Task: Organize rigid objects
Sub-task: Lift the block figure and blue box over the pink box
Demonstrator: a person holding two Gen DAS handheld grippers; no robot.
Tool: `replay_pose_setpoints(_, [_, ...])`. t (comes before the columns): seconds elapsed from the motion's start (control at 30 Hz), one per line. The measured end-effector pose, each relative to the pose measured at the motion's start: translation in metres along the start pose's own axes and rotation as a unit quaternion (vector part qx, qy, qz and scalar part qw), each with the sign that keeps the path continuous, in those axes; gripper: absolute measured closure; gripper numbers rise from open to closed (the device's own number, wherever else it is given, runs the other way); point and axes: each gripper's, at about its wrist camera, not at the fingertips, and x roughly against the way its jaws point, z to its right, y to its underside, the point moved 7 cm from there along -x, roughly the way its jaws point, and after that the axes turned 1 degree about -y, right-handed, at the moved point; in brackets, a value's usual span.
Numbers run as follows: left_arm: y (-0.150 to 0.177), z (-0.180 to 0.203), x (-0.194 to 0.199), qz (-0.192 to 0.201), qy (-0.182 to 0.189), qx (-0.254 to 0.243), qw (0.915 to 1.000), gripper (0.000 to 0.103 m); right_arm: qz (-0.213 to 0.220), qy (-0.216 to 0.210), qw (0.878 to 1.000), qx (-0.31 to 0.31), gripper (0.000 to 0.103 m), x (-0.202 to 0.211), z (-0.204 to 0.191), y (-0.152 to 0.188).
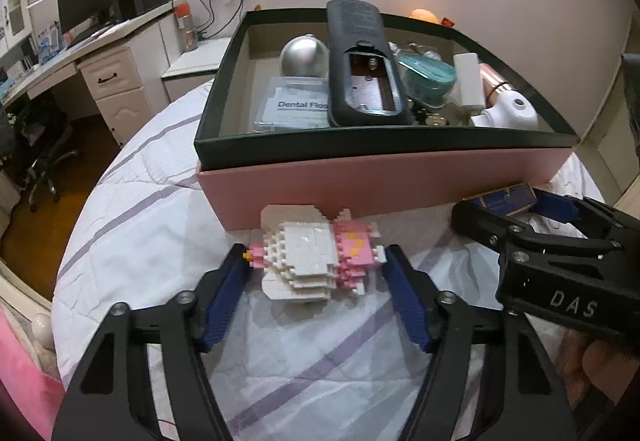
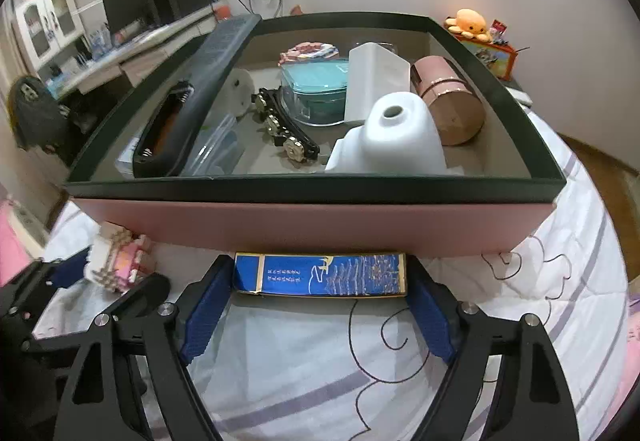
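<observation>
Both jaws wide: left gripper (image 1: pixel 316 261) straddles brick figure (image 1: pixel 316 253), right gripper (image 2: pixel 320 277) blue box (image 2: pixel 320 275).

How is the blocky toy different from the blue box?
The brick figure is lumpy, white and pink; the blue box is flat, long, with gold edges. The left gripper straddles the figure; the right gripper straddles the box. Both lie on the bedsheet outside the pink storage box.

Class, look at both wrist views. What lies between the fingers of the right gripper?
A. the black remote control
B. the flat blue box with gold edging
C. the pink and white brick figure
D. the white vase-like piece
B: in the right wrist view the flat blue box lies on the bedspread between the right gripper fingers, in front of the pink storage box.
</observation>
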Motion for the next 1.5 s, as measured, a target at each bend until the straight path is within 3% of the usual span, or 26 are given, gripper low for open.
replay_pose_setpoints(0.37, [0.006,-0.015,0.019,0.016,0.022,0.049,0.9985,0.041,0.015,-0.037,0.999,-0.007,0.019,0.027,0.005,0.010])
replay_pose_setpoints(0.77, [0.006,-0.005,0.074,0.057,0.023,0.036,0.9975,0.041,0.051,-0.057,0.997,-0.006,0.019,0.073,0.011,0.012])
replay_pose_setpoints(1.17, [-0.040,0.004,0.112,0.104,0.023,0.019,0.9941,0.040,0.098,-0.068,0.993,0.008,0.019,0.117,0.005,-0.017])
replay_pose_setpoints(1.5, [-0.105,0.015,0.101,0.135,0.024,0.006,0.9905,0.040,0.131,-0.065,0.989,0.020,0.019,0.115,0.017,-0.077])
